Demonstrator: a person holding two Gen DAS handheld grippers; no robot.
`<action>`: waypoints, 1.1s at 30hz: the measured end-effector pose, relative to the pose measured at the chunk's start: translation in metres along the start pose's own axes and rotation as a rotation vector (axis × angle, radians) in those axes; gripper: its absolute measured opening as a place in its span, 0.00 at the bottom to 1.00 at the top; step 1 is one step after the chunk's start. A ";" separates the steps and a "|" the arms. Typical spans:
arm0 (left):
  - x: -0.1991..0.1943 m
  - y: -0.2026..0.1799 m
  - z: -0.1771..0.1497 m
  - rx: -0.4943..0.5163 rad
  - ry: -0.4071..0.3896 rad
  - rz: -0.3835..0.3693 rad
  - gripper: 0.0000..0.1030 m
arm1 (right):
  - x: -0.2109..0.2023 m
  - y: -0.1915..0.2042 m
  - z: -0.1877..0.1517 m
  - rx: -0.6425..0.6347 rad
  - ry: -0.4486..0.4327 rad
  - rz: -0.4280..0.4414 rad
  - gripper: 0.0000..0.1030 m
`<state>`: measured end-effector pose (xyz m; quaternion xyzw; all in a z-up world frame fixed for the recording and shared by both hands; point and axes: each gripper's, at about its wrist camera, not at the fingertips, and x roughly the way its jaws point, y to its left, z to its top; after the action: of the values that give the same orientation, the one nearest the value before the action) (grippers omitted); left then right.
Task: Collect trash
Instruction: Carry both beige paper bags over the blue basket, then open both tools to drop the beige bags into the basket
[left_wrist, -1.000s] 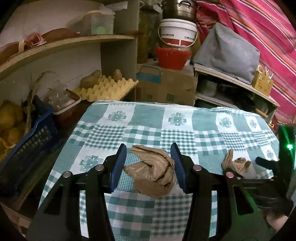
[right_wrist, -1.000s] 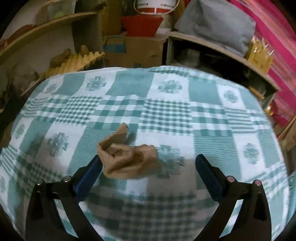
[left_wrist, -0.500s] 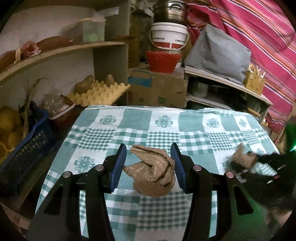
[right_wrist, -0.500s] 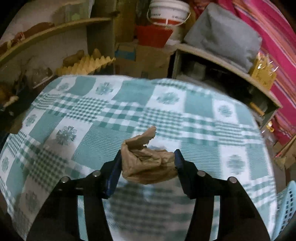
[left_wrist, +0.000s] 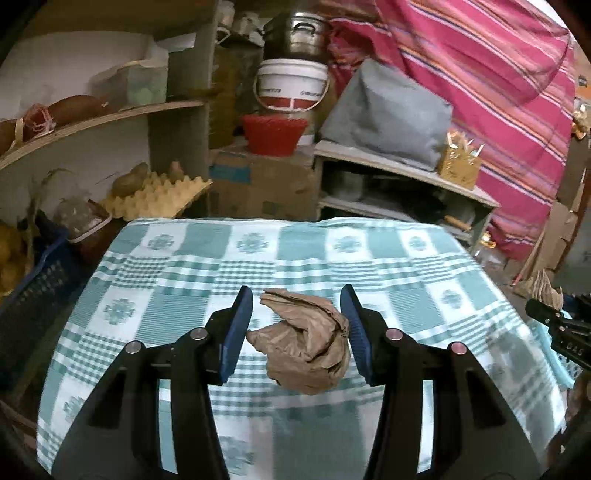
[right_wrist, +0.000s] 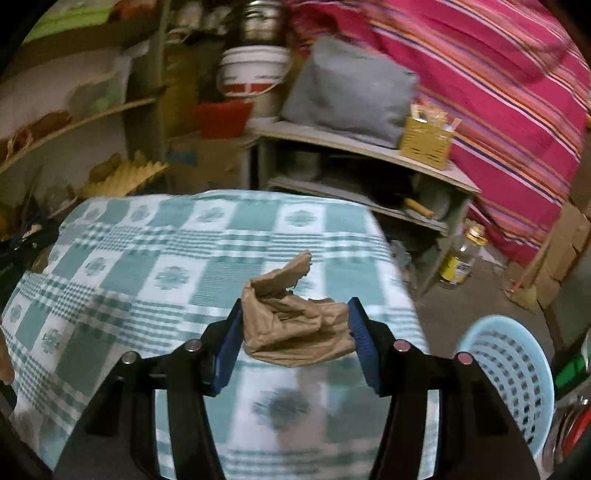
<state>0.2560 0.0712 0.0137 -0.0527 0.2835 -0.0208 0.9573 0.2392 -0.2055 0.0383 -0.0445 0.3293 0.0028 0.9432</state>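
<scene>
Your left gripper (left_wrist: 297, 328) carries a crumpled brown paper wad (left_wrist: 306, 349) between its blue pads (left_wrist: 236, 328), raised above the green-checked tablecloth (left_wrist: 177, 280); the right pad presses the wad's side, while the left pad meets only a thin corner, and whether that corner actually touches is hard to tell. The jaws stand partly closed around it. This wad's long axis runs diagonally, its flattened tip pointing up and to the left, away from you, with the bulkier end hanging low and toward you. Past the table's left edge you can see a yellow egg tray (left_wrist: 155, 195) on the shelving (some brownish lumps sit on it) and a red basket (left_wrist: 275, 134) on a cardboard box farther back. Moving right, your right gripper (right_wrist: 295, 332) is clamped on a second brown paper scrap (right_wrist: 291, 325), both pads hard against its sides, held over the table's right edge. That scrap lies mostly crosswise between the pads, with one torn flap sticking up and away toward the upper right. Lower right of it, on the floor beside the table, stands a light blue slotted basket (right_wrist: 513, 365).
</scene>
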 end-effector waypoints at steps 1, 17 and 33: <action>-0.002 -0.005 -0.001 0.003 -0.001 -0.006 0.47 | -0.004 -0.009 -0.004 0.012 -0.010 -0.007 0.53; -0.014 -0.165 -0.010 0.135 -0.012 -0.178 0.47 | -0.053 -0.154 -0.044 0.172 -0.079 -0.175 0.53; 0.000 -0.353 -0.054 0.285 0.041 -0.476 0.47 | -0.079 -0.270 -0.096 0.361 -0.061 -0.308 0.53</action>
<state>0.2228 -0.2847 0.0087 0.0179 0.2767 -0.2859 0.9173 0.1274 -0.4811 0.0350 0.0753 0.2852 -0.1985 0.9347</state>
